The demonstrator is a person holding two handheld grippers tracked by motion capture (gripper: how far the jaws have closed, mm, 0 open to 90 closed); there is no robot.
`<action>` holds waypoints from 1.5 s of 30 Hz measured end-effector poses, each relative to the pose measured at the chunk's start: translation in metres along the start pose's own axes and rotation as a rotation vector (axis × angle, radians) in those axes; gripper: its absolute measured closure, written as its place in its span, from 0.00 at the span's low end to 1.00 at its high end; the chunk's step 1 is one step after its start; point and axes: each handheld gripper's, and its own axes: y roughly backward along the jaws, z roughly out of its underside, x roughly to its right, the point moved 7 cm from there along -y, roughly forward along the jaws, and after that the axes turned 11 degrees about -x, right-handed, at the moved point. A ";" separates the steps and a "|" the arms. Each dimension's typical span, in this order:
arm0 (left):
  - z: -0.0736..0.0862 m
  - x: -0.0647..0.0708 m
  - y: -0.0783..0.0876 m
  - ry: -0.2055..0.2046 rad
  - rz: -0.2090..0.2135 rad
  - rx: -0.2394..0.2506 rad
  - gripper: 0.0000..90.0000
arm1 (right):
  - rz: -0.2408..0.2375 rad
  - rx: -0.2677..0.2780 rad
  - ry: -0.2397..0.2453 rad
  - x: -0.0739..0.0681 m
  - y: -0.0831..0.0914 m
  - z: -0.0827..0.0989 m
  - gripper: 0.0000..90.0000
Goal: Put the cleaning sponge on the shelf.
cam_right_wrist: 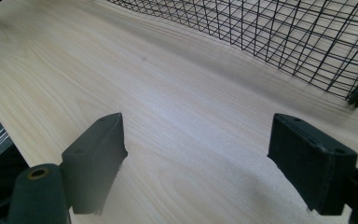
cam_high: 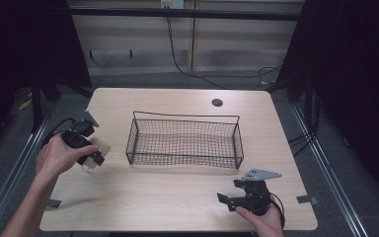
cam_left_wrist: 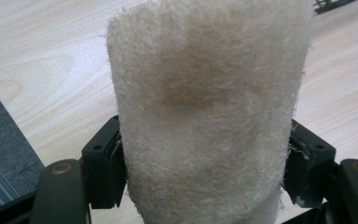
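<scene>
I have the pad [cam_left_wrist: 209, 107] pinched in my left gripper [cam_high: 94, 157] — a fuzzy cream piece, jaws pressed on both its sides, its long axis running up and away from them. It sits over the table's [cam_high: 177, 202] left edge, and looks clear of the wood, though the high view is too small to be sure. The basket [cam_high: 185, 140] lies just to the right of it, open top up, so the left hand is the nearer one. My right gripper [cam_right_wrist: 196, 154] waits near the front edge — jaws spread, nothing between them.
</scene>
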 end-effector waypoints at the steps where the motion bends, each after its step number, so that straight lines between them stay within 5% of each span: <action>1: 0.000 0.001 0.002 0.000 0.002 0.007 0.32 | 0.000 0.000 0.000 0.000 0.000 0.000 0.21; 21: 0.000 0.018 0.038 -0.070 -0.005 0.001 0.32 | 0.000 0.001 -0.002 0.000 0.000 0.000 0.21; 36: -0.014 0.035 0.062 -0.067 -0.023 0.040 0.32 | 0.000 0.001 -0.005 0.000 0.000 0.000 0.20; 45: -0.023 0.048 0.076 -0.058 0.001 0.053 0.32 | 0.000 0.000 -0.003 0.000 0.000 0.000 0.21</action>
